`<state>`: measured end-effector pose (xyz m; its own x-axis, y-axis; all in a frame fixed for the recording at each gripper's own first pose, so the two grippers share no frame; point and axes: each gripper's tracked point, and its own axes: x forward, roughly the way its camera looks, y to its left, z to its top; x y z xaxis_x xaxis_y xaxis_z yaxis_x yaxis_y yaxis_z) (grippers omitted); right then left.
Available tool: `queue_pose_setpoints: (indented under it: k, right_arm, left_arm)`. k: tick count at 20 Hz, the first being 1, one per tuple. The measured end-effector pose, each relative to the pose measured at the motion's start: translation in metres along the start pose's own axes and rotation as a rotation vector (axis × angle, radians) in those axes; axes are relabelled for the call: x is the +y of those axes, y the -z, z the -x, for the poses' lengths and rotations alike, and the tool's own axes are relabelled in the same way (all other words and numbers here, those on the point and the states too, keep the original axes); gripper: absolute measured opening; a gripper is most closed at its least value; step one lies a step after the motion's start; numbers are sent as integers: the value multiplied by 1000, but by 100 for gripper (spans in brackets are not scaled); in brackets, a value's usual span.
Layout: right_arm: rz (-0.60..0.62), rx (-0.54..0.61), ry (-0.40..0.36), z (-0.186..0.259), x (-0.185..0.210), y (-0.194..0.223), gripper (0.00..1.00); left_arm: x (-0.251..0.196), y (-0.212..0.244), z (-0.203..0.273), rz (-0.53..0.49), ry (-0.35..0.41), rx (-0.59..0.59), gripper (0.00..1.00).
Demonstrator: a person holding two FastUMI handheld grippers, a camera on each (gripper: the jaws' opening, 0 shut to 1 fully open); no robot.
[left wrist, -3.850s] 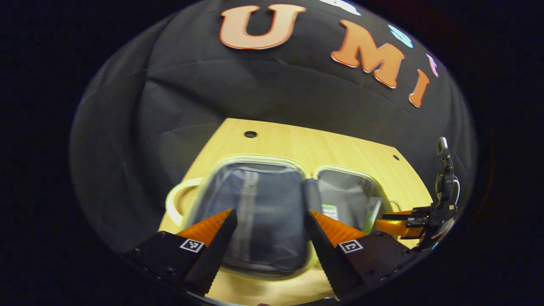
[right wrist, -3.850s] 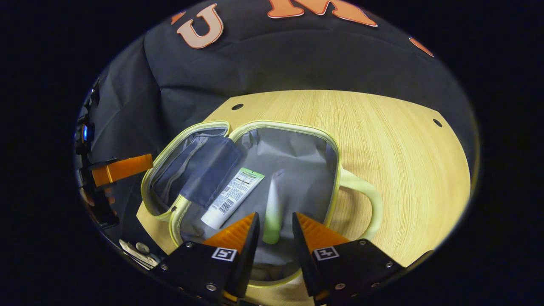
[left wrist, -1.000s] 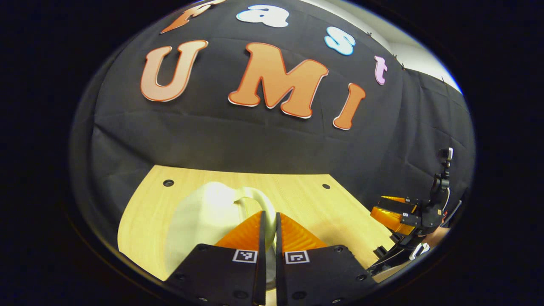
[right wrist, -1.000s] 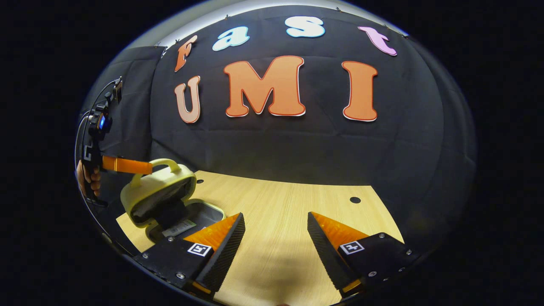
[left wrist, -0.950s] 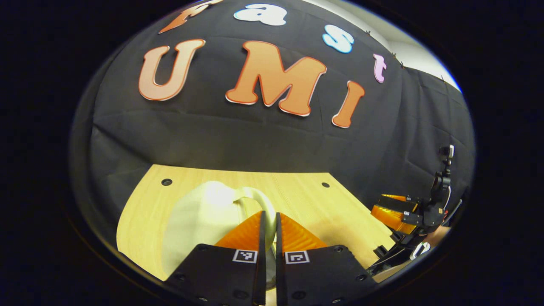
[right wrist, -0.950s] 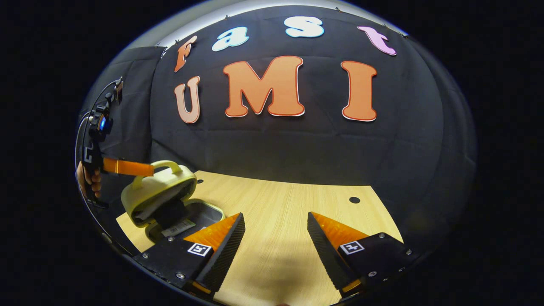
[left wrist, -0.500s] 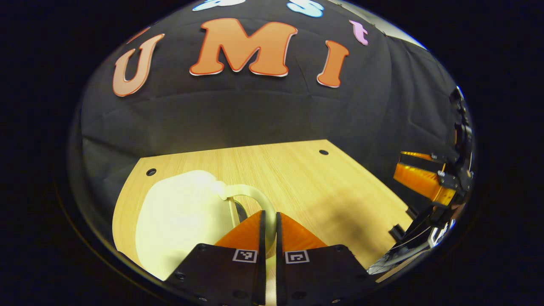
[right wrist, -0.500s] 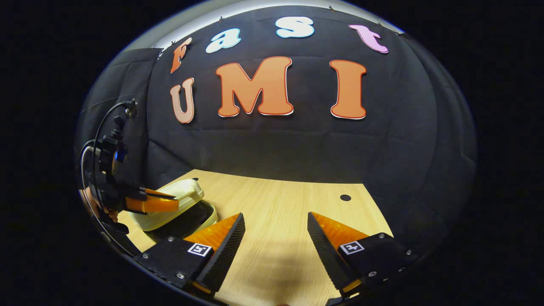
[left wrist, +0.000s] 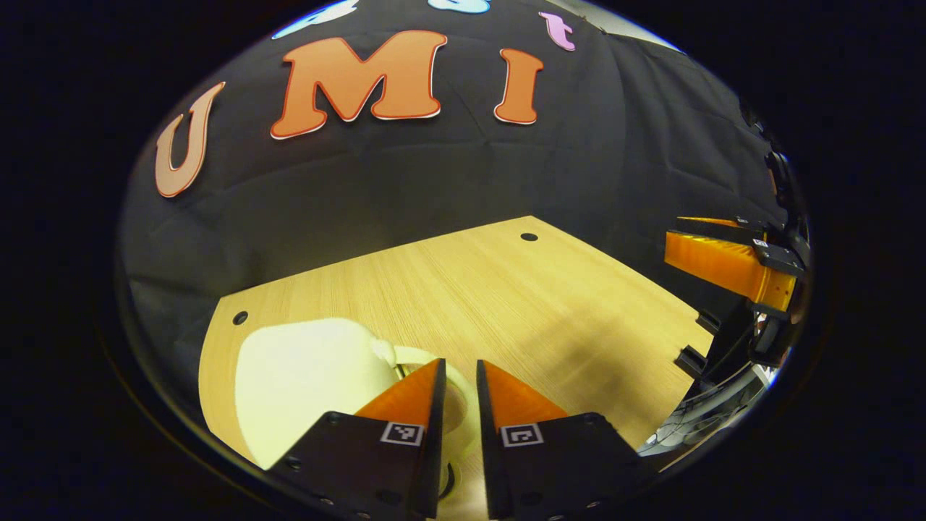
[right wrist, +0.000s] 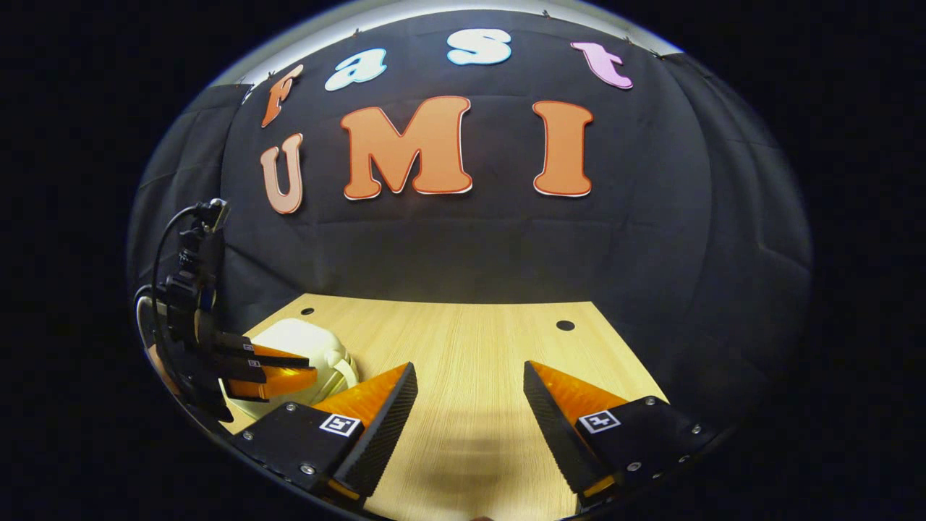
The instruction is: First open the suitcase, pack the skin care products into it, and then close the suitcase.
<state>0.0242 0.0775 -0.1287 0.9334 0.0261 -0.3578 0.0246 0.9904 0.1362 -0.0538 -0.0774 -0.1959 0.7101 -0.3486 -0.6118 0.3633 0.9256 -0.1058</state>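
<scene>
On table (left wrist: 506,289), pale yellow suitcase (left wrist: 304,376), closed

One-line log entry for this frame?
phase: closing | suitcase: lid down on table | left gripper: jaws slightly apart around handle | right gripper: open, empty

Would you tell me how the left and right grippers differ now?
The left gripper stands narrowly parted astride the handle of the pale yellow suitcase; the right gripper stands wide open, empty. The left is at the suitcase; the right is apart from it. Both hang over the wooden table.
</scene>
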Motion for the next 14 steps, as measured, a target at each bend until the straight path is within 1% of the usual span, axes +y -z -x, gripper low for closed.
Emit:
queue_pose_setpoints:
  k: [1, 3, 4, 6, 8, 11, 12, 14]
  right_arm:
    - [-4, -15, 15, 2, 4, -5, 94]
    - [-5, -47, 57, 6, 9, -15, 94]
    - [-6, -64, 76, 8, 12, -20, 94]
    - [-8, -95, 113, 13, 18, -28, 94]
    - [2, -122, 145, 17, 25, -34, 94]
    - [18, -144, 173, 23, 34, -41, 94]
    - [20, -150, 175, 26, 37, -44, 93]
    - [38, -168, 162, 28, 43, -50, 93]
  left_arm:
    - [2, -1, 2, 5, 8, -14, 29]
    - [7, -5, 8, 2, 12, -49, 41]
    - [10, -10, 13, -5, 11, -71, 54]
    - [13, -22, 21, -15, 15, -123, 74]
    - [16, -36, 29, -18, 16, -177, 85]
    - [21, -57, 36, -25, 4, -255, 90]
    - [22, -64, 37, -22, 1, -285, 90]
    - [26, -74, 40, -8, -27, -336, 90]
